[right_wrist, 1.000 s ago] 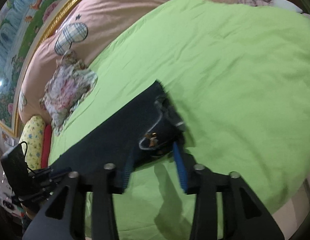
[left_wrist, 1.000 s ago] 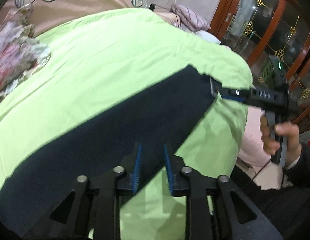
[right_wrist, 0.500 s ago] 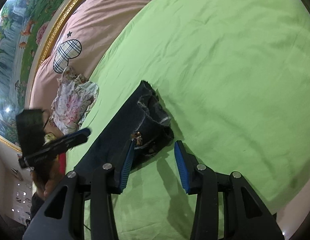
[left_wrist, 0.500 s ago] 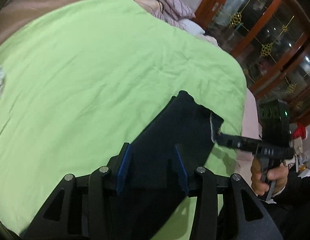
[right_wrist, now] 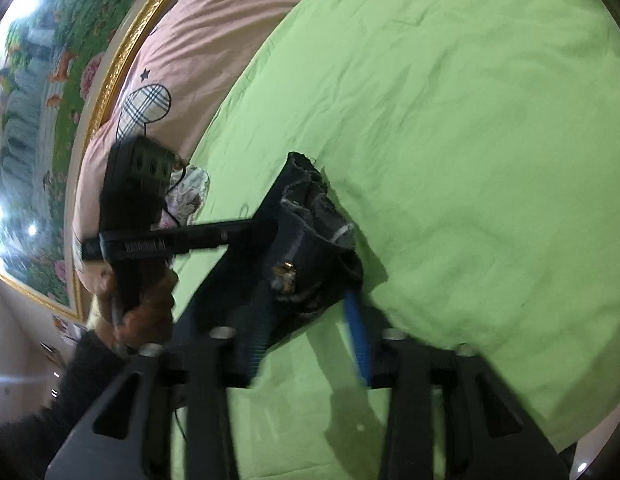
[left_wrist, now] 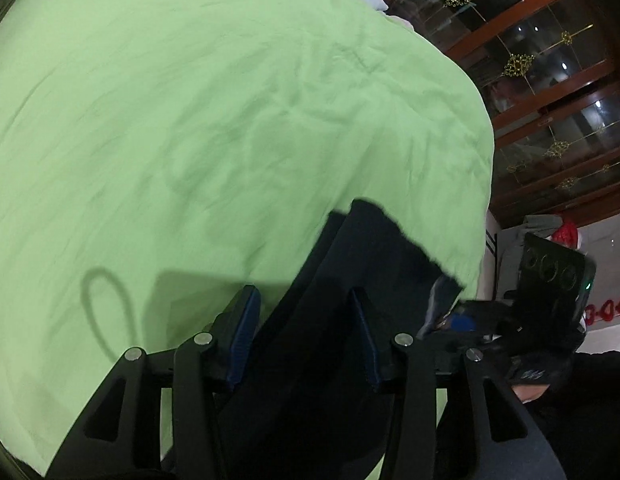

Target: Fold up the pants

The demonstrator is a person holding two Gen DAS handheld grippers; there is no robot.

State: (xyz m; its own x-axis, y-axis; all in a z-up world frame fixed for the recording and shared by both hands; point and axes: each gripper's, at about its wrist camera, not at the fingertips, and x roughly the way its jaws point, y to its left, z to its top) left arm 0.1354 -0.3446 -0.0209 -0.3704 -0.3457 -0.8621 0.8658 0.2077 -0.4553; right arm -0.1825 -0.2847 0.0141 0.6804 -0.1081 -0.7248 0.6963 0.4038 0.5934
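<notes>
the right gripper (right_wrist: 310, 328) has just been closing its jaws around the waistband of the dark pants (right_wrist: 306, 248), but a firm pinch i cannot tell. the left gripper (left_wrist: 306, 340) stands open over the cloth. the pants lie near the green sheet's (left_wrist: 190, 120) edge. next, both must grip, i judge, then fold.

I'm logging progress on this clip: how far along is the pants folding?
Early stage. Done: the dark pants already lie as one long narrow strip on the green sheet, apparently folded leg on leg. In hand: the right gripper has just been closing around the waistband end, while the left gripper stands open over the strip nearby. Left: the crosswise folds that would make a compact stack.
</notes>
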